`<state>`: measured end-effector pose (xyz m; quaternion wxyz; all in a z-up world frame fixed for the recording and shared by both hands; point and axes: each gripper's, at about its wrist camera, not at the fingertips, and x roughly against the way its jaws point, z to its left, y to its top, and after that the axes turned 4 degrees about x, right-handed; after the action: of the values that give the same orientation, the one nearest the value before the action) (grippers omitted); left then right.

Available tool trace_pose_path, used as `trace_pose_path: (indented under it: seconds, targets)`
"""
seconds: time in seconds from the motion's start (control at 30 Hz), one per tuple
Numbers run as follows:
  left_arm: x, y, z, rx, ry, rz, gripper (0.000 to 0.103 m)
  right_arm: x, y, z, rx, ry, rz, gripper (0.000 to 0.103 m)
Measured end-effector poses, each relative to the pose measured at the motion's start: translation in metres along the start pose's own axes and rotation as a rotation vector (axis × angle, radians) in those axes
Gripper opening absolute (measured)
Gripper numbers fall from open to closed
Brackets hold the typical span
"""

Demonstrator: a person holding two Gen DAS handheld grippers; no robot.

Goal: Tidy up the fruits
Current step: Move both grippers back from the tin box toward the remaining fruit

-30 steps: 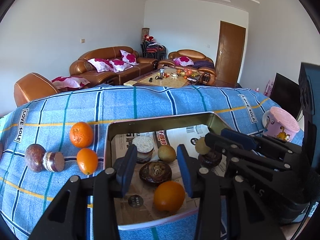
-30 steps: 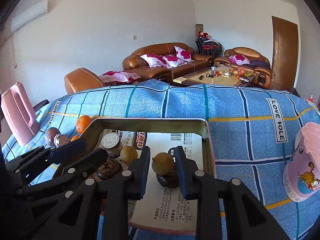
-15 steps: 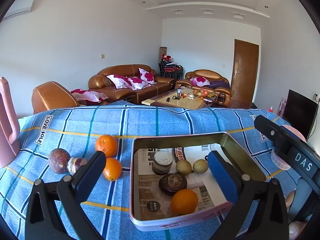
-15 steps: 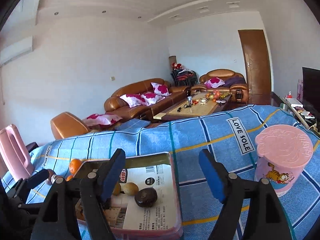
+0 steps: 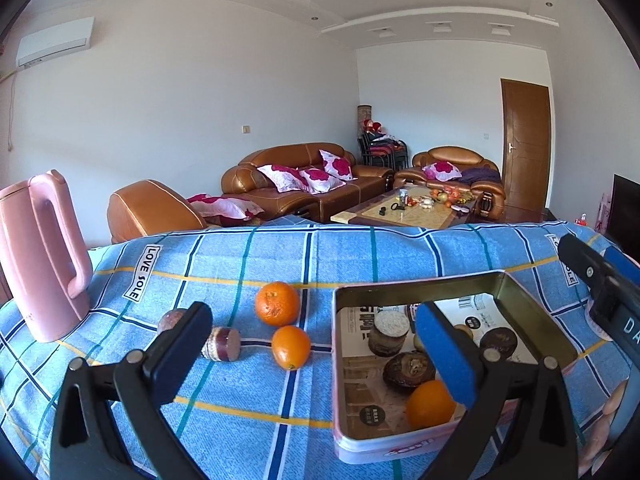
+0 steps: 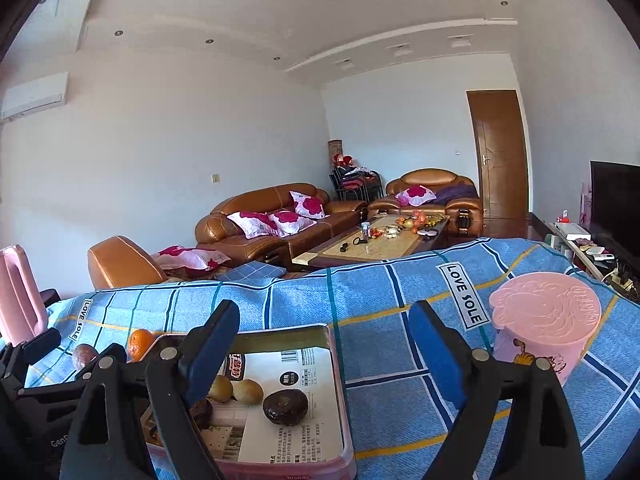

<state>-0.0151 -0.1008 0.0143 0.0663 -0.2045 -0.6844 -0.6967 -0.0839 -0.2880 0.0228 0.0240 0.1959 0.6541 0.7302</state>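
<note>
A metal tin tray point(image 5: 420, 284) lined with paper sits on the blue checked cloth. It holds an orange point(image 5: 428, 404), dark cut fruit halves point(image 5: 408, 366) and a white-topped piece point(image 5: 390, 330). In the right wrist view, two yellow-green fruits point(image 6: 248, 391) and a dark half point(image 6: 285, 406) lie in it. Two oranges point(image 5: 277, 304) point(image 5: 291, 347), a purple fruit point(image 5: 172, 320) and a cut half point(image 5: 222, 344) lie on the cloth left of the tray. My left gripper point(image 5: 312, 320) is open and holds nothing. My right gripper point(image 6: 324, 316) is opening, with nothing between its fingers.
A pink kettle point(image 5: 40, 256) stands at the table's left end and a pink lidded cup point(image 6: 544, 332) at the right. The right gripper's arm point(image 5: 600, 280) shows at the right edge of the left wrist view. Sofas and a coffee table lie beyond the table.
Both grippers have opened wide, drawn back from the tray and tilted upward. The yellow-green fruit that sat between the right fingers now lies in the tray.
</note>
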Motion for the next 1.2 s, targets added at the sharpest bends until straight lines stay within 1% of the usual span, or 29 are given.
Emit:
trace_pose_path:
  seconds: [0.2, 0.3, 0.47, 0.6, 0.87, 1.2]
  targets:
    - [0.005, -0.003, 0.003, -0.016, 0.000, 0.010, 0.103, 0.005, -0.002, 0.009, 0.033, -0.032, 0.008, 0.088]
    - [0.008, -0.004, 0.009, -0.001, -0.005, 0.012, 0.103, 0.007, -0.003, 0.013, 0.041, -0.044, 0.016, 0.088]
    - [0.010, -0.007, 0.019, 0.000, -0.007, 0.029, 0.103, 0.012, -0.006, 0.016, 0.016, -0.053, 0.031, 0.088]
    - [0.011, -0.007, 0.025, -0.019, 0.004, 0.038, 0.103, 0.016, -0.008, 0.022, -0.010, -0.040, 0.045, 0.088]
    - [0.003, -0.006, 0.047, -0.048, 0.048, 0.065, 0.103, 0.018, -0.013, 0.052, -0.003, 0.004, 0.073, 0.088]
    - [-0.011, -0.002, 0.095, -0.040, 0.114, 0.065, 0.103, 0.009, -0.017, 0.102, 0.002, 0.084, 0.102, 0.088]
